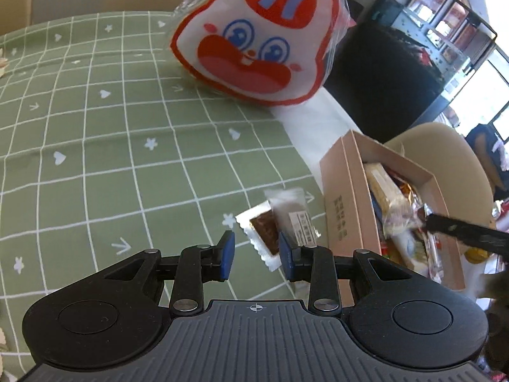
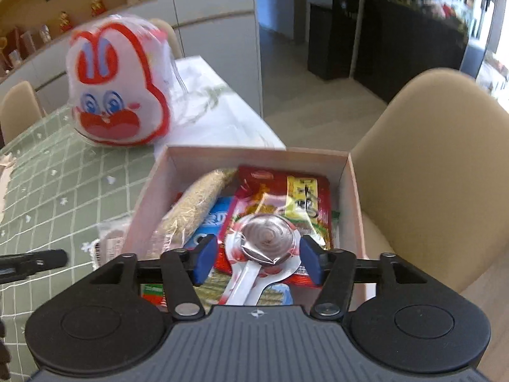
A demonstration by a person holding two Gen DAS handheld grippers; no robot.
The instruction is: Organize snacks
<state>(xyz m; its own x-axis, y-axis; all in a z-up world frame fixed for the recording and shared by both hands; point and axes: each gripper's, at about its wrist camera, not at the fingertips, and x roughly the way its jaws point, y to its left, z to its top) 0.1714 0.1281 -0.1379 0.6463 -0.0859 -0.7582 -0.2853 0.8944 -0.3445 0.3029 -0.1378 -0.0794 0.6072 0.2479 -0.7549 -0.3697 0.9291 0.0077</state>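
A pink cardboard box [image 1: 345, 203] [image 2: 149, 191] holds several snack packs at the table's right edge. My right gripper [image 2: 258, 256] hovers open above the box, over a wrapped swirl lollipop [image 2: 267, 238] lying on a red packet [image 2: 286, 197]. My left gripper [image 1: 257, 251] is open and empty, just above two small wrapped snacks [image 1: 288, 219] lying on the green checked cloth [image 1: 95, 159] left of the box. A tip of the right gripper shows over the box in the left wrist view [image 1: 464, 232].
A big rabbit-face bag [image 1: 254, 38] [image 2: 117, 86] stands at the far end of the table. A beige chair [image 2: 435, 172] is right of the box. The table edge runs beside the box.
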